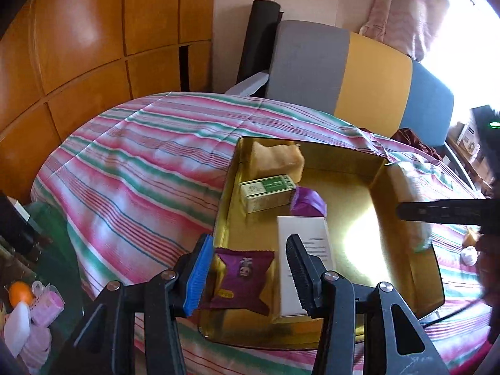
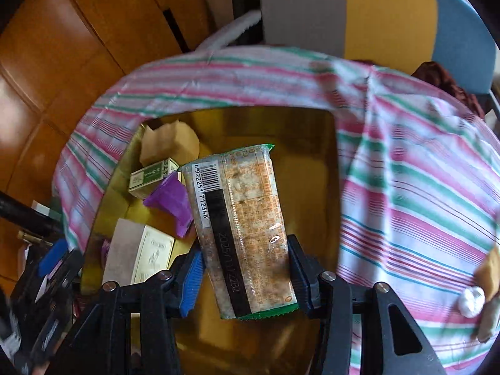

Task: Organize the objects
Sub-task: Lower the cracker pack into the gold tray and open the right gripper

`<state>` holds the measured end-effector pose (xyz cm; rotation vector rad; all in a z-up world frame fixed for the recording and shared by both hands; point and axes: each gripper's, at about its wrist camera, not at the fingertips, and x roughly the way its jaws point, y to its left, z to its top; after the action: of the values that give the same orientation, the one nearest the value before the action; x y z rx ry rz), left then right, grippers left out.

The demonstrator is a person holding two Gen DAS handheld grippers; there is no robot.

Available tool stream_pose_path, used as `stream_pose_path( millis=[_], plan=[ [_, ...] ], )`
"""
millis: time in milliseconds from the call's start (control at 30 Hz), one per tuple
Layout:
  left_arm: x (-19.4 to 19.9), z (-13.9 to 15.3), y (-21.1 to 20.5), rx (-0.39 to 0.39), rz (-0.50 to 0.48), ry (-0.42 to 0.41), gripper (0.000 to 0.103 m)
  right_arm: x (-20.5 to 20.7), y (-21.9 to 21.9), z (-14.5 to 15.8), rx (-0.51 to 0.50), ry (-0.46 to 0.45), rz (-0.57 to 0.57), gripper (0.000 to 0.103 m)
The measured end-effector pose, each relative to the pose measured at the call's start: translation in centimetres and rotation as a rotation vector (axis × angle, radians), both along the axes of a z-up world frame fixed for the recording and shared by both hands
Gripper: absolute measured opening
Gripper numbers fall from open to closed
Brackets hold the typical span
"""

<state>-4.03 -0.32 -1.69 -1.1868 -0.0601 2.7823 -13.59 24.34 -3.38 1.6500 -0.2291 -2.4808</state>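
A gold tin tray (image 1: 406,268) lies on the striped cloth. It holds a tan paper packet (image 1: 275,159), a green-and-white box (image 1: 265,193), a purple wrapper (image 1: 307,203), a white box (image 1: 306,250) and a purple snack packet (image 1: 242,276). My left gripper (image 1: 250,240) hovers over the tray's near left corner. Its jaws are a little apart and the purple snack packet lies below them, clear of the pads. My right gripper (image 2: 243,250) is shut on a long snack pack (image 2: 240,212) with a barcode, held above the tray (image 2: 312,143). In the left wrist view its black finger (image 1: 437,212) comes in from the right.
The striped cloth (image 1: 140,172) covers the table. Wooden panels (image 1: 78,47) stand at the back left, and grey, yellow and blue seat backs (image 1: 375,78) lie behind. A white ball (image 2: 472,301) and a tan item lie on the cloth to the right. An orange (image 1: 20,293) and pink items sit low on the left.
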Motion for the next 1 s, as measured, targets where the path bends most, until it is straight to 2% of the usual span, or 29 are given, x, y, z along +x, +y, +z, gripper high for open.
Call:
stream_pose_path(
  millis=[233,333,467,567,700,833,1000],
  plan=[
    [-0.5,-0.4,-1.5,0.039,0.028,-0.021,0.05,-4.7,-3.3,-3.6,0.074,-0.082,-0.026,0.05],
    [-0.6,-0.6,-1.6,0.052,0.027,-0.033,0.05,-6.5,-4.4,-5.0,0.058,-0.113,-0.037,0.05],
    [-0.8,-0.8,-1.7,0.064,0.028,-0.043,0.05,-7.6,-4.5,-5.6,-0.004,-0.102,-0.069,0.052],
    [-0.8,-0.7,-1.8,0.067,0.031,-0.043,0.05,-7.2,-4.0,-5.3,-0.049,-0.078,-0.075,0.057],
    [-0.7,-0.7,-1.8,0.065,0.036,-0.039,0.05,-5.5,-2.9,-3.9,-0.082,-0.028,-0.071,0.057],
    [-0.7,-0.4,-1.8,0.059,0.037,-0.029,0.05,-3.4,-2.9,-2.0,-0.059,0.031,-0.038,0.057],
    [-0.2,0.2,-1.3,0.045,0.026,-0.005,0.05,-0.6,-3.0,-1.2,-0.001,0.081,-0.014,0.058]
  ],
)
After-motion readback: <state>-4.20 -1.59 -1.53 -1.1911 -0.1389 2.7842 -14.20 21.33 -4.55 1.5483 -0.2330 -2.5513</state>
